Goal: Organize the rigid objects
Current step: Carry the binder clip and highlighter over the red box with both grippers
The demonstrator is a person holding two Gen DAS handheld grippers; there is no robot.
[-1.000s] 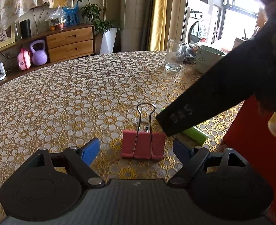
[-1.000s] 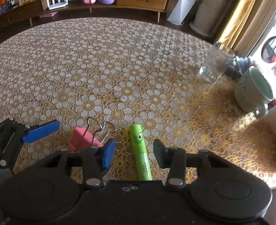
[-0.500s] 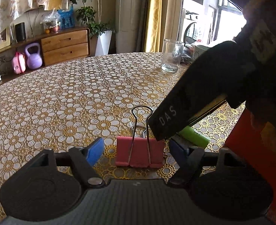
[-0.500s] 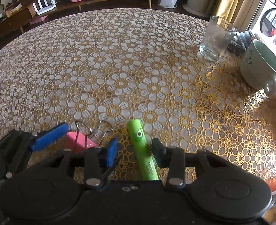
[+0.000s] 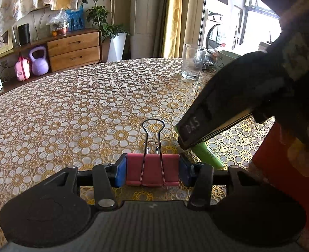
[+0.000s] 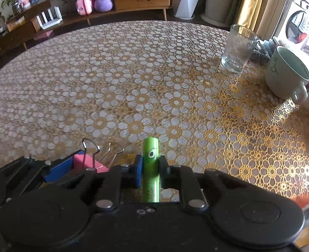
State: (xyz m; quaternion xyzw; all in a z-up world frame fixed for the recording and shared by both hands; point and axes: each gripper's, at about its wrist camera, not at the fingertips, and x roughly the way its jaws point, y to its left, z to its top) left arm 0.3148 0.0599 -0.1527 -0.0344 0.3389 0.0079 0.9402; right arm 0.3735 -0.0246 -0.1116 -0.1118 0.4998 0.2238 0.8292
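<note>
Tools [image 5: 152,173] [image 6: 150,168] pinch red clip [image 5: 152,169], green tube [image 6: 151,168].

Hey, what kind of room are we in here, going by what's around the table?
Most likely a home living or dining room: a round table under a floral cover, a wooden sideboard with drawers against the wall with a potted plant beside it, and what looks like a washing machine past the yellow curtain.
</note>
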